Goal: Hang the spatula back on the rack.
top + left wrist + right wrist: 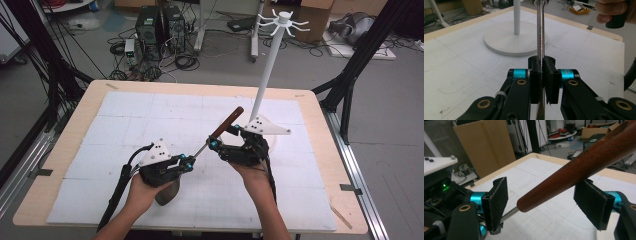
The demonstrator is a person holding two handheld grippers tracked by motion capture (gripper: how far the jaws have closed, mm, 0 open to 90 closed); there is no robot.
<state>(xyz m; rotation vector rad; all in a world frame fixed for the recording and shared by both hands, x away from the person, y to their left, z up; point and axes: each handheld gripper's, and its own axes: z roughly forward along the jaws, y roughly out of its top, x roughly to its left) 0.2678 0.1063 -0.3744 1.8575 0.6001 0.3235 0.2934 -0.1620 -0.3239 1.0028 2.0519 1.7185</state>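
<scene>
we see even, soft overhead light, faint shadows, mild glare on the metal shaft (541, 37); the near wooden handle (579, 167) looks blurred.

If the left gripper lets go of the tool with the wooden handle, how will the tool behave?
The tool looks stiff: its steel shaft stays straight. The right gripper is open, so it would probably drop, and its round handle may roll.

On the worktop (75, 150) there is one wooden-handled utensil (226, 123) and one white stand (270, 60). Two tools work there, the left tool (191, 161) and the right tool (225, 137). Two computer towers (160, 25) stand on the far floor.
</scene>
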